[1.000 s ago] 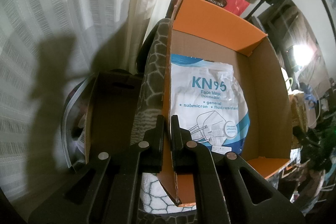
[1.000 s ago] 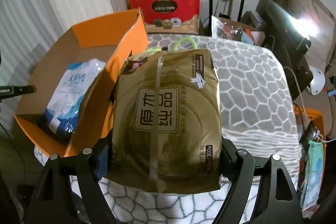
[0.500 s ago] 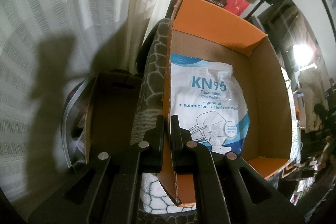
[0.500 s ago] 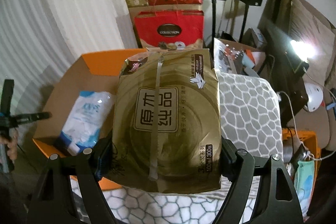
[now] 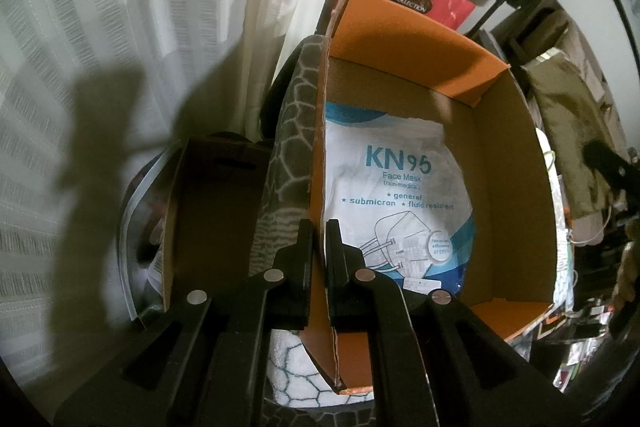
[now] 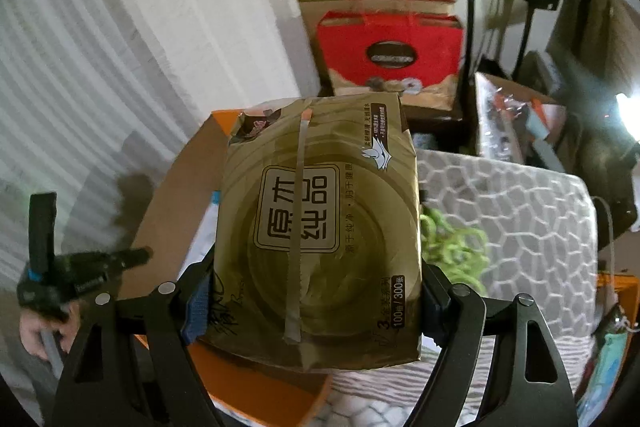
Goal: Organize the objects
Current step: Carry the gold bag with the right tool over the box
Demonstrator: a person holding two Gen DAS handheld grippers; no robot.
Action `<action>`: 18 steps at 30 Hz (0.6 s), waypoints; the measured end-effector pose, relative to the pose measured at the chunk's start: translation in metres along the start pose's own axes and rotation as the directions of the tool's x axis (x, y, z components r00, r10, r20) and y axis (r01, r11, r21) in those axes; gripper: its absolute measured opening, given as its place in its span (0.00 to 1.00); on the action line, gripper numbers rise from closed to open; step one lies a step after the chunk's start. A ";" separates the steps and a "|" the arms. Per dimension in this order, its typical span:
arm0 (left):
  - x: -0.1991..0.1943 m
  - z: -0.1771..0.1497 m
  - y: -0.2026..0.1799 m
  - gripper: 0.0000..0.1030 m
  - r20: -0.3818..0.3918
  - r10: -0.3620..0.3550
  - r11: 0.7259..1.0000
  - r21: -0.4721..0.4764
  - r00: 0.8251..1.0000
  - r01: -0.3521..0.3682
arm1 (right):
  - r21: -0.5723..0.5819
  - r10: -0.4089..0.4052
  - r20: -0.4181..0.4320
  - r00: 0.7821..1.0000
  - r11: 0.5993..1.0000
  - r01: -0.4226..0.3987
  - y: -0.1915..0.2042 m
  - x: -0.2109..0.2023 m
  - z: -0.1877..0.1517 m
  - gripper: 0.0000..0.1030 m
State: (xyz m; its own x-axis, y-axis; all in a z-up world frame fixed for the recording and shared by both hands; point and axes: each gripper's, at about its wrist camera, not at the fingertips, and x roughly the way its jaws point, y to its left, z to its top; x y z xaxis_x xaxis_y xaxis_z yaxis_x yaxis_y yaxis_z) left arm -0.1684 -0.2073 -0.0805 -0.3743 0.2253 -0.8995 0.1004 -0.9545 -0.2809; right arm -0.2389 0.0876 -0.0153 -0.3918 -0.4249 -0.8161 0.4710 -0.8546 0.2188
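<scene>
The left gripper [image 5: 318, 239] is pinched tight on the side wall of the orange box [image 5: 516, 187], w/ a mask pack [image 5: 394, 195] lying inside. The right gripper [image 6: 316, 291] squeezes a gold tissue pack [image 6: 320, 227] & holds it up over the box. Best to keep the box steady, bring the pack low, set it next to the masks, then let go.

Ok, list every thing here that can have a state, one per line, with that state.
left gripper: shut on the wall of the orange box
orange box: open at the top, one pack inside
KN95 mask pack: lying flat in the box, sealed as far as shows
right gripper: clamped on the tissue pack
tissue pack: held above the box, taped, unopened
</scene>
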 end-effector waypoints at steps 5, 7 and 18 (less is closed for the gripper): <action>0.000 0.000 0.000 0.05 0.000 -0.001 1.000 -0.001 1.000 0.001 | 0.022 0.042 -0.046 0.998 0.999 -0.041 0.018 0.032 0.014 0.80; 0.000 0.000 0.001 0.05 0.000 -0.003 1.000 -0.002 1.000 0.003 | 0.021 0.042 -0.061 0.997 0.999 -0.041 0.027 0.045 0.017 0.80; 0.000 0.001 0.000 0.05 0.002 -0.003 1.000 -0.003 1.000 0.003 | 0.059 0.055 -0.102 0.993 0.997 -0.050 0.054 0.088 0.030 0.80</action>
State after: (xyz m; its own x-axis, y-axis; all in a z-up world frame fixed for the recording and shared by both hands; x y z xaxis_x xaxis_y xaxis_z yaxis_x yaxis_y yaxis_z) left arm -0.1691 -0.2071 -0.0807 -0.3761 0.2280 -0.8981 0.1023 -0.9531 -0.2849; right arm -0.2715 -0.0051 -0.0596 -0.2825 -0.4389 -0.8530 0.4428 -0.8485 0.2900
